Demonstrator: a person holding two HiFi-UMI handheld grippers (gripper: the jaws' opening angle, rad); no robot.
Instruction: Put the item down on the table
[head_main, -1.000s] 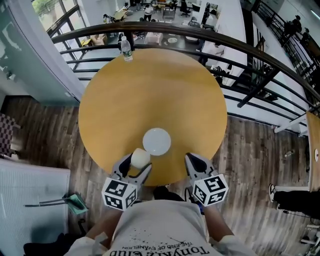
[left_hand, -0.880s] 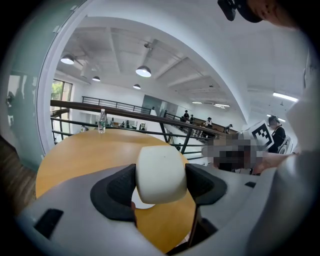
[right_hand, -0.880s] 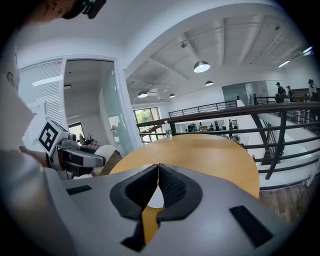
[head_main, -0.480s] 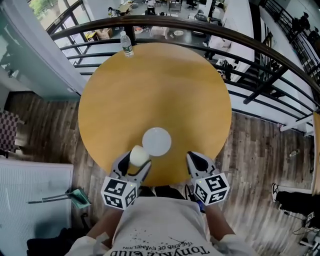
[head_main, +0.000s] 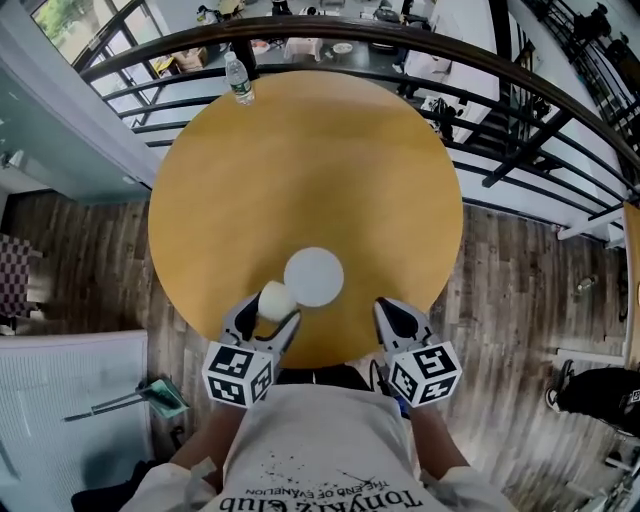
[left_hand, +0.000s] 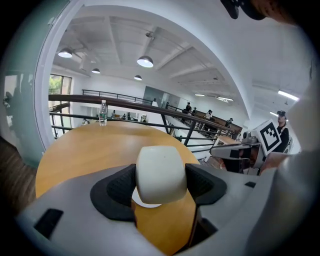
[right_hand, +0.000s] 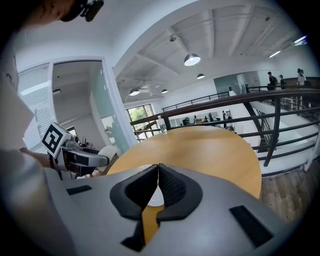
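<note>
A white cup (head_main: 275, 300) sits clamped between the jaws of my left gripper (head_main: 268, 312), above the near edge of the round wooden table (head_main: 300, 170). In the left gripper view the white cup (left_hand: 160, 172) fills the gap between the black pads (left_hand: 116, 187), held upside-down or sideways, I cannot tell which. A white saucer (head_main: 314, 277) lies on the table just right of the cup. My right gripper (head_main: 390, 318) is shut with nothing in it at the table's near right edge; its pads (right_hand: 170, 187) meet.
A clear water bottle (head_main: 238, 78) stands at the table's far left edge by the dark railing (head_main: 420, 45). Wooden floor surrounds the table. A dustpan (head_main: 160, 397) lies on the floor at the left.
The head view has shifted a little, so the table sits slightly higher and left. The left gripper with the cup has edged forward toward the saucer. The right gripper has barely moved.
</note>
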